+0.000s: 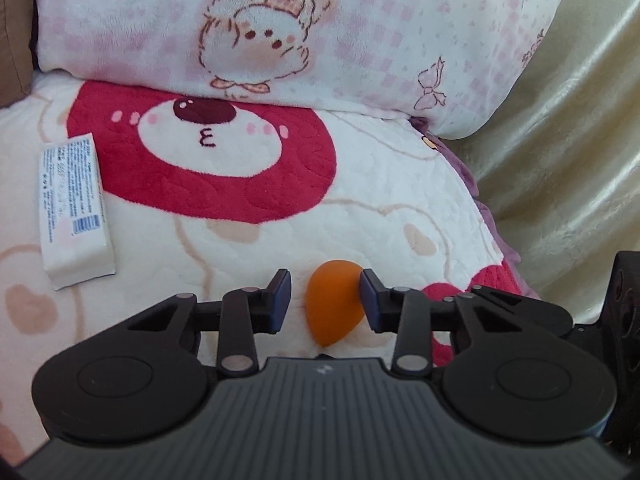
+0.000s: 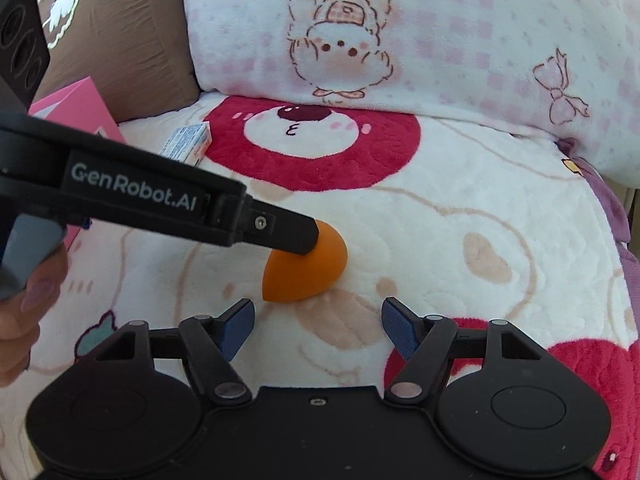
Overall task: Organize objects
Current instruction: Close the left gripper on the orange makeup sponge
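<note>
While the left gripper (image 1: 325, 300) has its jaws around the orange sponge (image 1: 334, 307) mid-frame, only one pad touching, the right gripper (image 2: 318, 330) hangs released below it.

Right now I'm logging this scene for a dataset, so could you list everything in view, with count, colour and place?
makeup sponge: one, orange, egg-shaped, on the blanket between the left claw's pads
box: one, white with blue print, lying on the blanket left of the red bear face
pink item: one, at the far left edge, kind unclear
blanket: one, cream with a red bear face, under everything
pillow: one, white and pink checked, behind the blanket
brown cushion: one, far left
left claw: black, blue pads, one pad touching the sponge, a gap at the other
right claw: black, blue pads, open, nothing between
hand: on the left claw's handle
</note>
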### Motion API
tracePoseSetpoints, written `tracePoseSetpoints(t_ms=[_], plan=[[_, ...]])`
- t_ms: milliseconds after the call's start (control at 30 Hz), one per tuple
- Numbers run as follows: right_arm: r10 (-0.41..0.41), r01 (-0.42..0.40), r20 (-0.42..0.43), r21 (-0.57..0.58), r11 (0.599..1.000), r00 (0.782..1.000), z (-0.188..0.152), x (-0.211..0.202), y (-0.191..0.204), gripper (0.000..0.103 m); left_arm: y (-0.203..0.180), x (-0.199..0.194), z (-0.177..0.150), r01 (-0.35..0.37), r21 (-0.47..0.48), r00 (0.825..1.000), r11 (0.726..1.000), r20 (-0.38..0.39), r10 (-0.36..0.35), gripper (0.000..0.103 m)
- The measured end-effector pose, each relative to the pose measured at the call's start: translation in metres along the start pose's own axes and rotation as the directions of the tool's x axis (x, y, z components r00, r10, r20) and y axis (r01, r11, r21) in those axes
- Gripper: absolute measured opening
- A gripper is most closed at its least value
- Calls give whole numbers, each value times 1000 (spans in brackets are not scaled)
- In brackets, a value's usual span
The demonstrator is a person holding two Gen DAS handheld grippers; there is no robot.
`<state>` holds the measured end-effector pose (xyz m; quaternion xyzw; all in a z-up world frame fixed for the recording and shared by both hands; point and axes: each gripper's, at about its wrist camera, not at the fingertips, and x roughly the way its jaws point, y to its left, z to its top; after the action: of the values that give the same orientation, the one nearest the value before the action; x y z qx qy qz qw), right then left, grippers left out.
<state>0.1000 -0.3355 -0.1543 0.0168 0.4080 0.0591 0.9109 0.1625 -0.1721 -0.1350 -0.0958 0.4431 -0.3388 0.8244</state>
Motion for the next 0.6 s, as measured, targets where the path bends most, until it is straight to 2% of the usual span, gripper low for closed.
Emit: tracePoseSetpoints(t_ms=[100,167,300,400,600], plan=[[8,-8,5,16,1000,1000,2,5,2,75,1,3,1,30,-14,999,999,-13,-30,25],[5,-5,6,19,1000,1000,3,6,4,72,2,4,1,42,-25,999,999,-24,-43,23],[-14,14,-7,2,1000,1000,6,7,6,51,3,7,1,42,-41,999,998,-29,-43,23],[3,-3,-14,13,1000,1000,7,7,4,44,5,9,0,48,-57,998,997,-28,-50,23],[-19,19,-7,-67,998,1000,5,5,12,42,8,8,-2,59,-62,998,996,-25,-61,23]])
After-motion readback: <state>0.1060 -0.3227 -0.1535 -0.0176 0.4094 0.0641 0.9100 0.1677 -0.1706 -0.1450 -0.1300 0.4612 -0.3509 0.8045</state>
